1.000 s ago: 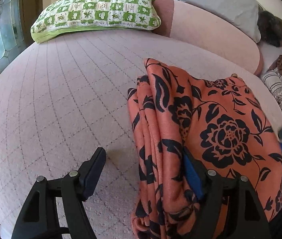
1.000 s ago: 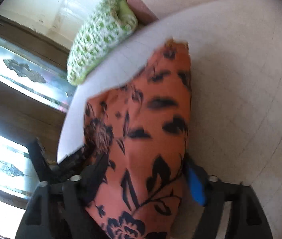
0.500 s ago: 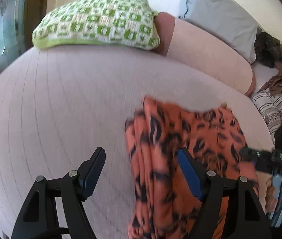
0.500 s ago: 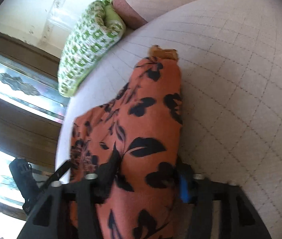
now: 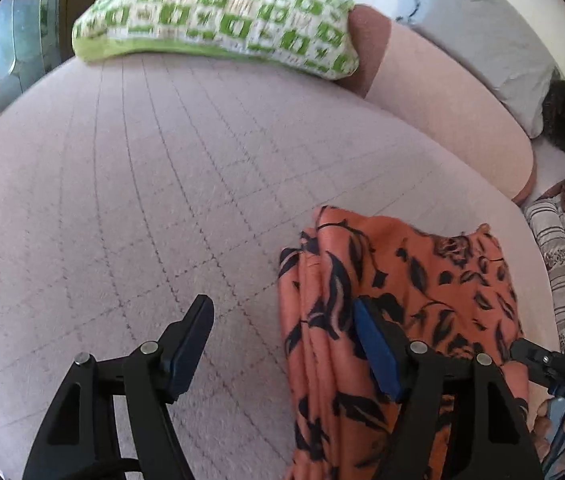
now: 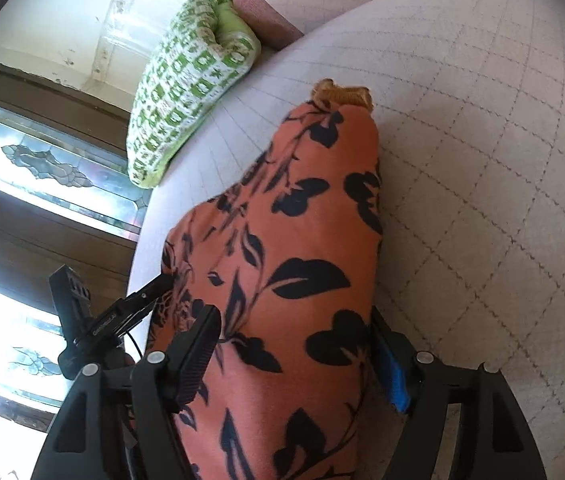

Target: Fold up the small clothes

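The left hand-held gripper (image 5: 282, 344) hangs over the bed (image 5: 130, 184) with its jaws apart and closing; bare quilted cover lies between them, and the orange floral garment (image 5: 410, 280) spreads from its right finger (image 5: 374, 348) rightward. The right hand-held gripper (image 6: 298, 352) straddles the same garment (image 6: 302, 240), the bunched cloth filling the gap between its opening jaws; whether the pads press it I cannot tell. The pale pink cover carries a stitched grid. A green checked pillow (image 5: 218, 12) sits at the bed's head. Only the left view shows a grey pillow (image 5: 482, 32) and striped cloth (image 5: 562, 248); only the right view shows the leaded window (image 6: 42, 164).
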Motion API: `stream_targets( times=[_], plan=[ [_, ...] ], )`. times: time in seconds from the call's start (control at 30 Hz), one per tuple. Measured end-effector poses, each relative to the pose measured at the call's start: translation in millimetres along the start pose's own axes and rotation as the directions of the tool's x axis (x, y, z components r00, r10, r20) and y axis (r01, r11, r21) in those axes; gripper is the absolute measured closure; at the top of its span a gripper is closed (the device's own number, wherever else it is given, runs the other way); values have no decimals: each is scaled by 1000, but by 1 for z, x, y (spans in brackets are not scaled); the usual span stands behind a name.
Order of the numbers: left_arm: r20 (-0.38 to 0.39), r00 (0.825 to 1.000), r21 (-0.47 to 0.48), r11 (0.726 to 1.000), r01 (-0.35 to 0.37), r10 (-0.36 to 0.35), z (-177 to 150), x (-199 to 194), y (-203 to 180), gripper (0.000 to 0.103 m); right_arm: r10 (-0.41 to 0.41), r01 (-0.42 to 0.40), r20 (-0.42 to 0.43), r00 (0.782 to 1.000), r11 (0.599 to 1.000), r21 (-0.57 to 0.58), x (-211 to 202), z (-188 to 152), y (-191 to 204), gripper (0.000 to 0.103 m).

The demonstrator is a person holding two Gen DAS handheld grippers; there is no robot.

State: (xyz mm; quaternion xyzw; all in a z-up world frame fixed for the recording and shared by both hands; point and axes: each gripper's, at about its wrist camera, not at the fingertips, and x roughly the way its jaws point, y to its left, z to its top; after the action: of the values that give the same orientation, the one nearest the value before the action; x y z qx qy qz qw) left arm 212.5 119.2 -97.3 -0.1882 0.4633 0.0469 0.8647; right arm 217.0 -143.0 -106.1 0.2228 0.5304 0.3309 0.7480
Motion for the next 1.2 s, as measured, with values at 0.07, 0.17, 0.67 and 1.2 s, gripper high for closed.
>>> stream_targets(
  times=[0.07, 0.17, 0.67, 1.2],
  plan=[
    [21, 1000, 12, 1000, 19, -19, -5, -14, -6, 30, -1, 1, 13, 1000, 1000, 6, -9, -5, 1, 28],
    [41, 998, 46, 998, 40, -42, -23, -36, -19, 30, -8, 7, 45, 999, 1000, 13, -22, -14, 3, 28],
    [-51, 999, 52, 999, 1, 1, -74, -30, -35, 29, 25, -29, 62, 998, 998, 51, -50, -70, 0, 28],
    [43, 999, 89, 996, 20, -23, -74, -75, -38, 29, 32, -37, 77, 997, 997, 71, -56, -65, -7, 28]
  ],
)
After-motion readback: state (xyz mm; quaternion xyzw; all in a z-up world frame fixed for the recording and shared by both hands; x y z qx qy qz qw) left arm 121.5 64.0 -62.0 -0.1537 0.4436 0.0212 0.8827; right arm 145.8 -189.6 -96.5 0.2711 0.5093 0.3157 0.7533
